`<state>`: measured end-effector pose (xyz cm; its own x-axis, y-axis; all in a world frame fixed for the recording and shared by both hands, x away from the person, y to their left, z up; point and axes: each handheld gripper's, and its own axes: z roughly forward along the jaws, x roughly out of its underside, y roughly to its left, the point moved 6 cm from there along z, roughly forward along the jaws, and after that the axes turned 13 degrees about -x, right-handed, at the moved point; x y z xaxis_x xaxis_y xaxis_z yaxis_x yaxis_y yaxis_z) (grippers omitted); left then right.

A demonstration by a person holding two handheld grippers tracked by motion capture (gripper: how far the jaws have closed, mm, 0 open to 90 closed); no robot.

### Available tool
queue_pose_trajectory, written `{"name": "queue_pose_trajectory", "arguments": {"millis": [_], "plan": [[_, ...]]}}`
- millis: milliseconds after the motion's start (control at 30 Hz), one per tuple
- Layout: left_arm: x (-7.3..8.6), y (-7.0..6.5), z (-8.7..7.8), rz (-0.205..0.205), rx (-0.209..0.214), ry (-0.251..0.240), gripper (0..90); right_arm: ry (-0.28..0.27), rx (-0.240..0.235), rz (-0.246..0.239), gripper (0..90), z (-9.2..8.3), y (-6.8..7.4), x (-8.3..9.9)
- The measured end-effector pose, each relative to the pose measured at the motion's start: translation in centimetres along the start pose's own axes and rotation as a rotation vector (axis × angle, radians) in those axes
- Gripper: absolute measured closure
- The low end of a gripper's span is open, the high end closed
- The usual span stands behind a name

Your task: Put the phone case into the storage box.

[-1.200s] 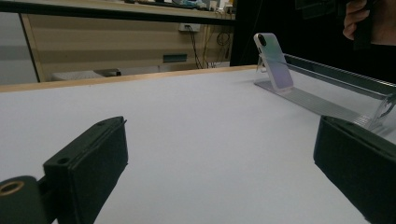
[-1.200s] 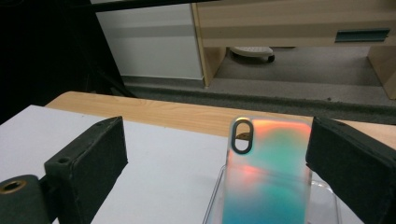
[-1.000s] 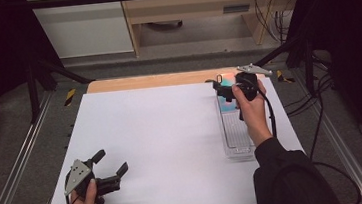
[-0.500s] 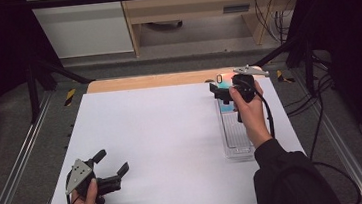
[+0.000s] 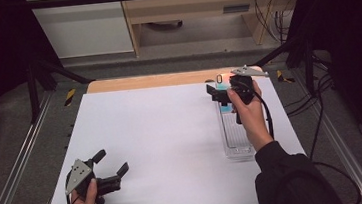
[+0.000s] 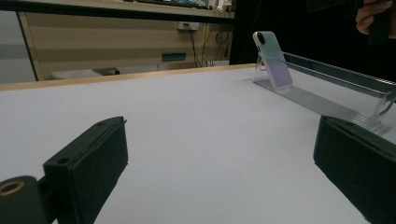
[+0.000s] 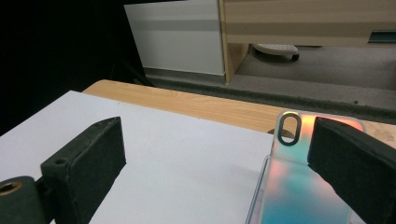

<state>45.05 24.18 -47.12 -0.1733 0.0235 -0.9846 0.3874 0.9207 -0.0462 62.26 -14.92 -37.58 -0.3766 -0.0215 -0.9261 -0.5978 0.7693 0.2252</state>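
An iridescent phone case (image 5: 223, 82) leans upright at the far end of a long clear acrylic stand (image 5: 236, 138) on the right side of the white table board. My right gripper (image 5: 217, 92) hovers open just above and left of the case. In the right gripper view the case (image 7: 299, 186), with its oval camera hole, sits beside and partly behind the right jaw; the gripper (image 7: 215, 140) holds nothing. My left gripper (image 5: 112, 161) rests open at the near left corner. From the left gripper view the case (image 6: 273, 60) stands far off on the stand (image 6: 317, 100), beyond the open, unloaded left gripper (image 6: 219, 140).
The white board (image 5: 162, 134) covers a wooden table whose far edge (image 5: 152, 80) shows as a tan strip. Metal rails (image 5: 19, 163) run along both sides. A wooden desk and white cabinet stand beyond. Cables hang at the far right.
The right gripper has drifted slightly left near the case's top, still open. The left gripper has not moved.
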Motion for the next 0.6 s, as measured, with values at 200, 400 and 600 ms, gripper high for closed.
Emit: {"name": "queue_pose_trajectory", "arguments": {"millis": [200, 400, 600], "plan": [[0.0, 0.0, 0.0, 0.000, 0.000, 0.001, 2.8, 0.014, -0.013, -0.020, 4.3, -0.2, 0.9, 0.1], [0.0, 0.0, 0.0, 0.002, 0.001, 0.000, 2.8, 0.035, -0.022, -0.046, 4.3, -0.4, 1.8, 0.2], [0.0, 0.0, 0.0, 0.003, 0.001, 0.000, 2.8, 0.065, -0.025, -0.074, 4.3, -0.6, 2.6, 0.7]]}}
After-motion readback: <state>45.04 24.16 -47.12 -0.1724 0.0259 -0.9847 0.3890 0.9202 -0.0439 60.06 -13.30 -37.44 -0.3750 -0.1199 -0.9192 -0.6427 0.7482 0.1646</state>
